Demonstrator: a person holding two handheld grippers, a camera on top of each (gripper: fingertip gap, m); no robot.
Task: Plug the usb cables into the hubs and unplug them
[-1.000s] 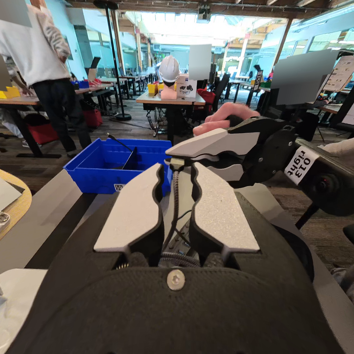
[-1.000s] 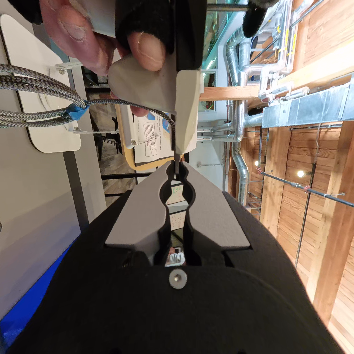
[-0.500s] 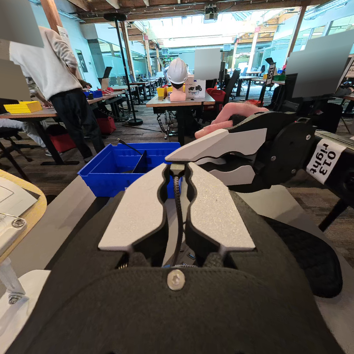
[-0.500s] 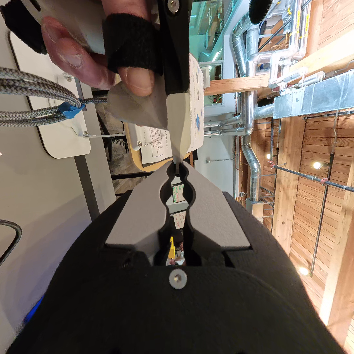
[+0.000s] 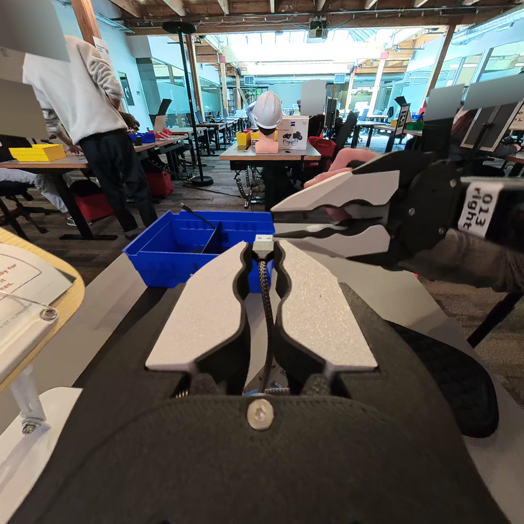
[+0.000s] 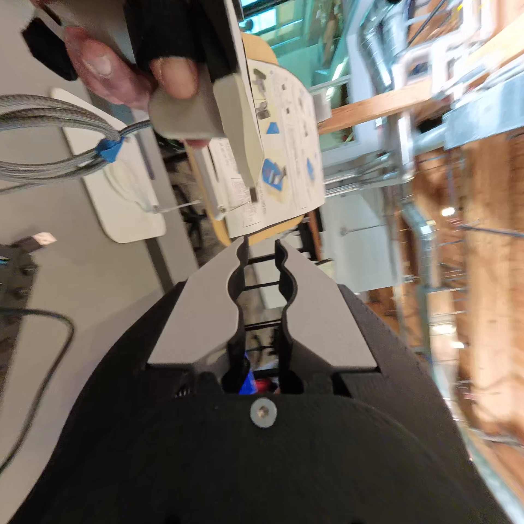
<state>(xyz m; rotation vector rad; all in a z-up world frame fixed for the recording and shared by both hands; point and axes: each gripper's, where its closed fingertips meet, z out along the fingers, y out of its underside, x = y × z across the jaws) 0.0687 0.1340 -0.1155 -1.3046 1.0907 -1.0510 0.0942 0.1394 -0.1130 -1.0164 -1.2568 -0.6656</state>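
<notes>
Directly behind plug [image 5: 263, 243]: blue bin [image 5: 181, 249].

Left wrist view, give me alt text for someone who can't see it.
The left gripper pinches a braided USB cable, plug pointing forward. The open right gripper sits just right of it, a blue bin behind.

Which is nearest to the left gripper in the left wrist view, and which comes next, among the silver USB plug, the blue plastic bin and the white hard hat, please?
1. Silver USB plug: between the left gripper fingertips.
2. Blue plastic bin: just ahead, slightly left, on the table.
3. White hard hat: far back, on a mannequin head on another table.
</notes>
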